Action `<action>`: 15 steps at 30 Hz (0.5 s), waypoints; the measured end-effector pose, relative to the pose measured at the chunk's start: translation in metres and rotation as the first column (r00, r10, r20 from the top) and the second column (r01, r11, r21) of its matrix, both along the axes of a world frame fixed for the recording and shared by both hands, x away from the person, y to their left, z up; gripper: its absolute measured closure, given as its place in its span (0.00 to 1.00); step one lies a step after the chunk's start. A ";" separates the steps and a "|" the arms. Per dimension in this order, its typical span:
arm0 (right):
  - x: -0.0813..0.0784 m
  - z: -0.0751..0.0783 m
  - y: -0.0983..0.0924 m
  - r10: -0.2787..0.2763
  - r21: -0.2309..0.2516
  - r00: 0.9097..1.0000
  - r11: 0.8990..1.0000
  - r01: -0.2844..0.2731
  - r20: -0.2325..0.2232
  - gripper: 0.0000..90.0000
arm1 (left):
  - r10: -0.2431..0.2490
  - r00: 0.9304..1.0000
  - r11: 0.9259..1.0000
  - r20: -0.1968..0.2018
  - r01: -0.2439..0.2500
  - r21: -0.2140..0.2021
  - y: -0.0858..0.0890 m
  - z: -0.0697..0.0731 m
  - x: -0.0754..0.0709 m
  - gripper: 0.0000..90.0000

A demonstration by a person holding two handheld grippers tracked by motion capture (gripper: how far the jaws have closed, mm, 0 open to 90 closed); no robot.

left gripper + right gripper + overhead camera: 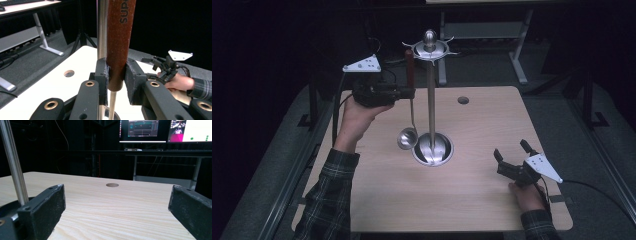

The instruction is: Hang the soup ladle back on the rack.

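The left gripper clamps the ladle by its brown handle at 9 o'clock of the stand, while the right gripper rests gaping at 4 o'clock on the table.

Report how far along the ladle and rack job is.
Done: the left tool is shut on the ladle by its brown handle, beside the rack pole. In hand: the ladle is near a top hook. Left: cannot tell whether it is hooked; the right tool rests open.

Ladle in left gripper
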State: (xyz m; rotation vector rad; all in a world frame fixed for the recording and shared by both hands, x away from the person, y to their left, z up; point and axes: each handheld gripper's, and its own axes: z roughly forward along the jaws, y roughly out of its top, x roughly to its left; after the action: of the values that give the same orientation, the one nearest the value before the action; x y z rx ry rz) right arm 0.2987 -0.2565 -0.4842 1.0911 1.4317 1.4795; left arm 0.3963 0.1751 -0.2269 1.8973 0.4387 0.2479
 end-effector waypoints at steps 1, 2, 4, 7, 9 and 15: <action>0.000 0.000 0.000 0.000 -0.001 1.000 1.000 0.000 0.001 0.00 | 0.000 1.000 1.000 0.000 0.000 0.000 -0.001 0.000 0.000 0.82; 0.000 0.000 0.000 0.000 -0.001 1.000 1.000 0.000 0.001 0.00 | 0.000 1.000 1.000 -0.001 0.000 0.000 -0.001 0.000 0.000 0.82; 0.000 0.000 0.000 0.000 -0.001 1.000 1.000 0.000 0.001 0.00 | -0.003 1.000 1.000 -0.005 0.003 -0.005 -0.002 -0.001 0.000 0.82; 0.000 0.000 0.000 0.001 -0.001 1.000 1.000 -0.001 0.001 0.00 | -0.003 1.000 1.000 -0.001 0.003 -0.004 -0.001 -0.001 0.000 0.82; 0.000 0.000 0.000 0.002 -0.001 1.000 1.000 -0.002 0.001 0.00 | 0.002 1.000 1.000 0.003 -0.002 0.001 -0.001 -0.001 0.000 0.81; 0.000 0.000 0.000 0.002 -0.002 1.000 1.000 -0.002 0.001 0.00 | 0.013 1.000 1.000 -0.010 -0.013 0.003 0.003 -0.003 0.000 0.74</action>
State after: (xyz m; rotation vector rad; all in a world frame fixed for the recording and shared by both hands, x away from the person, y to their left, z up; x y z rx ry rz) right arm 0.2988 -0.2565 -0.4842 1.0876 1.4336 1.4790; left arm 0.3958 0.1784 -0.2295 1.9000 0.4581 0.2483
